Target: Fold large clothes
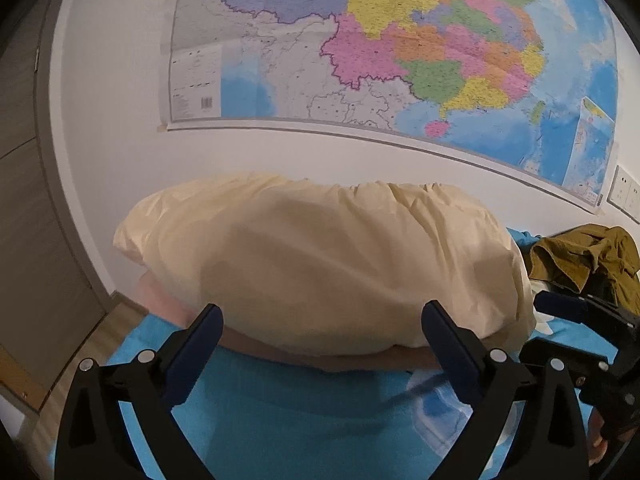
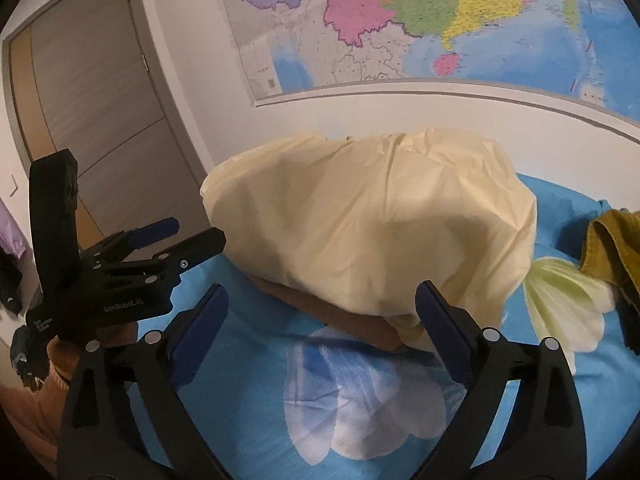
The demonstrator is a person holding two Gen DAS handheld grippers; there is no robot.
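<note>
Both grippers empty, fingers wide apart. left gripper (image 1: pixel 320 344) and right gripper (image 2: pixel 322 322) hover side by side over the blue bedsheet (image 1: pixel 288 420), neither touching cloth. Just ahead: cream pillow (image 1: pixel 320 264) stacked on a tan pillow (image 1: pixel 280 350), against the wall under the map (image 1: pixel 400 40). Only garment in view is the olive-green garment (image 1: pixel 588 256), crumpled on the bed beside the pillow's right end, so right of both grippers. It lies at the far right edge of both views; long axis can't be read, it's bunched. Right gripper is nearer, my guess is it reaches first, swinging right. Pale green cloth (image 2: pixel 564 300) lies between pillow and garment, may snag
</note>
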